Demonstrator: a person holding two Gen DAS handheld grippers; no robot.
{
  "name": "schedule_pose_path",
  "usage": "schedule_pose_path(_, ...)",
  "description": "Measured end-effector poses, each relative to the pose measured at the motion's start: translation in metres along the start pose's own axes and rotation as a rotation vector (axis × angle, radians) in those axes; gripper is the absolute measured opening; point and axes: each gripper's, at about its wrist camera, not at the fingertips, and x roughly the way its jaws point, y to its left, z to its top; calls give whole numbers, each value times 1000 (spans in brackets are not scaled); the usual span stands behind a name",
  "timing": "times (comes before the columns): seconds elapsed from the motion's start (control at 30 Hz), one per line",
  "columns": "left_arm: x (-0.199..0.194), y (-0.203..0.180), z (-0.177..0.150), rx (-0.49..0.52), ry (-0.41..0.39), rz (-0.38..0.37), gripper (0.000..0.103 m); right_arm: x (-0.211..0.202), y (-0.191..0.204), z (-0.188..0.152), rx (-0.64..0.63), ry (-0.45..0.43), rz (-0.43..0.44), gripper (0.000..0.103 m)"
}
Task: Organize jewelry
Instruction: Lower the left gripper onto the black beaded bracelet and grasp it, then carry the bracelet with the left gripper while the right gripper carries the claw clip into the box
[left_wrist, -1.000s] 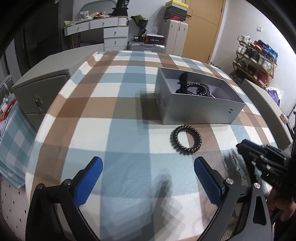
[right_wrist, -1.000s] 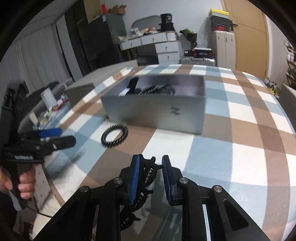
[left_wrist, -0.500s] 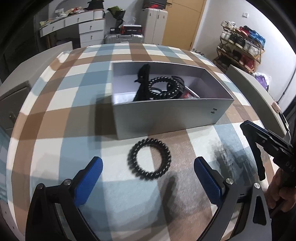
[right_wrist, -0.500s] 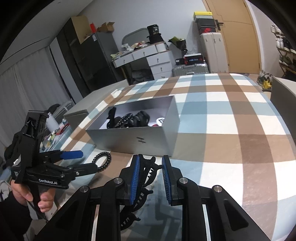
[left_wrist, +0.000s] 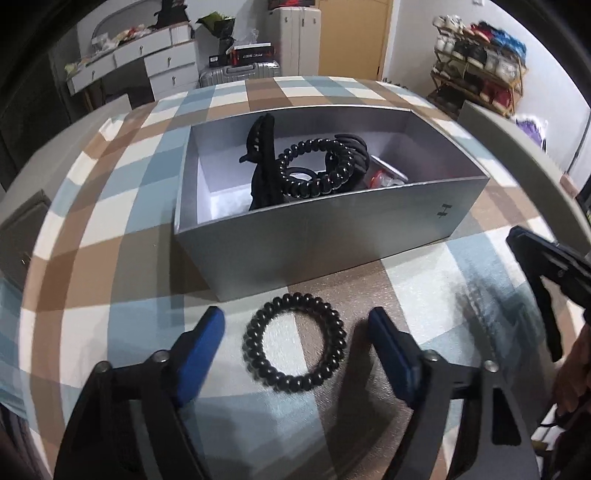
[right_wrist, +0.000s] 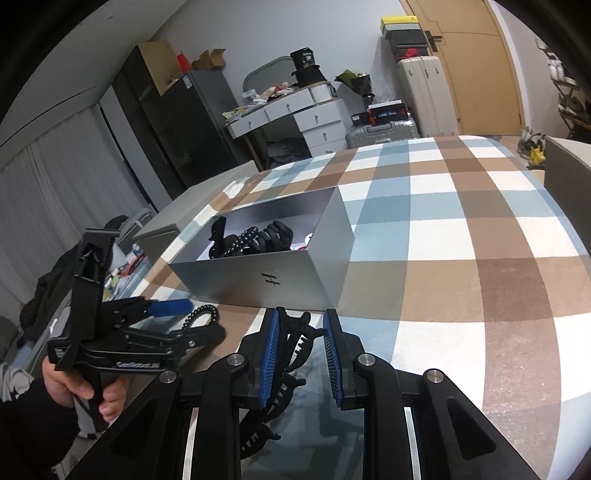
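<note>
The left gripper (left_wrist: 295, 343) is closing around the black spiral hair tie (left_wrist: 294, 347), which lies flat on the checked cloth (left_wrist: 461, 295) between its blue pads (left_wrist: 388, 354), not yet touched, just in front of the grey box (left_wrist: 332, 240). To grip well, both pads should meet the coil evenly and low, since the ring will likely squash and slip. The right gripper (right_wrist: 301, 350) is clamped nearly shut on a black claw clip (right_wrist: 291, 343).

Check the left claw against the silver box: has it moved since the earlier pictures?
Yes. The left claw has come closer to the silver box, now straddling the loose coil hair tie, its jaws closing.
</note>
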Motion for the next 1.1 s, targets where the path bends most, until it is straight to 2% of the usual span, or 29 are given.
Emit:
schedule_pose_path(0.07, -1, -1, 0, 7, -1, -9, 52, -1, 2, -1, -8, -2, 2, 23)
schedule_pose_path(0.13, -2, -2, 1, 12, -2, -13, 43, 0, 3, -1, -13, 0, 3, 23)
schedule_pose_path(0.27, -5, -3, -1, 9, 4, -14, 37, 0, 4, -1, -17, -2, 2, 23)
schedule_pose_path(0.6, -26, -1, -6, 6, -26, -8, 36, -7, 13, -2, -41, -7, 1, 23)
schedule_pose_path(1.1, -83, 14, 2, -40, -180, -34, 36, -24, 34, 26, -63, -65, 27, 23)
